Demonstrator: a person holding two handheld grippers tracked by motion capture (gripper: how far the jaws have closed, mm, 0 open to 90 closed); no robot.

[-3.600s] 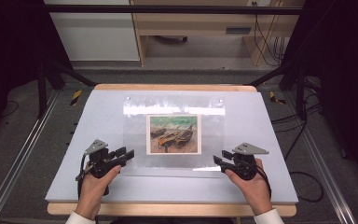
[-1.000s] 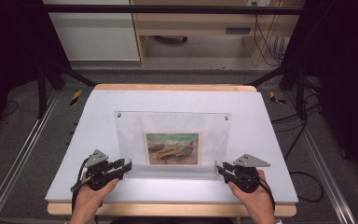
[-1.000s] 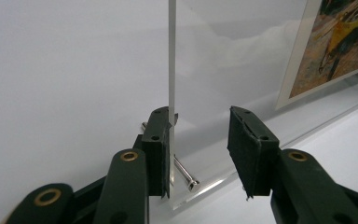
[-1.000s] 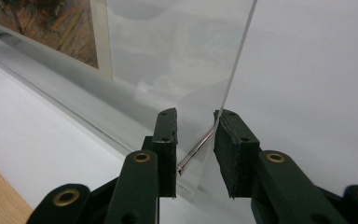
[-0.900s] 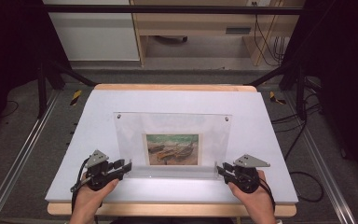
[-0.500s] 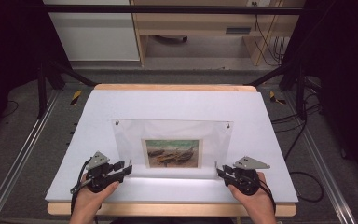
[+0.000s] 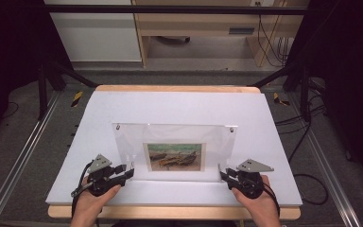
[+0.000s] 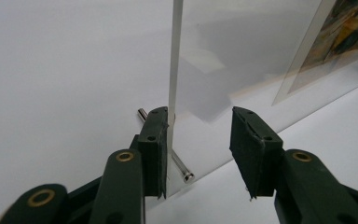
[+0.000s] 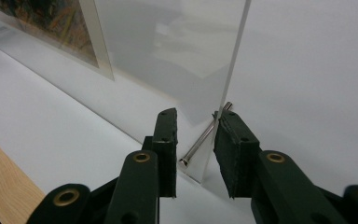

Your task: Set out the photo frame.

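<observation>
White sheeting covers the table (image 7: pixel 179 106), with a strip of bare wood along its near edge. Nearest, at 7 o'clock, the left gripper (image 7: pixel 128 173) sits in a hand; its fingers (image 8: pixel 153 144) are spread, one touching the side edge of the clear acrylic frame (image 7: pixel 175 137), the other well apart from the pane. At 5 o'clock the right gripper (image 7: pixel 223 175) has its fingers (image 9: pixel 235 154) parted too; one lies against the frame's opposite edge, the other stands off the pane. A metal pin (image 8: pixel 179 165) pokes through each lower corner as a foot. Between the grippers, at the table's middle, the frame stands nearly upright on its lower edge, holding a painted picture (image 7: pixel 175 156) of boats. Farther off, at 12 o'clock, grey floor and pale cabinets (image 7: pixel 94 33).
</observation>
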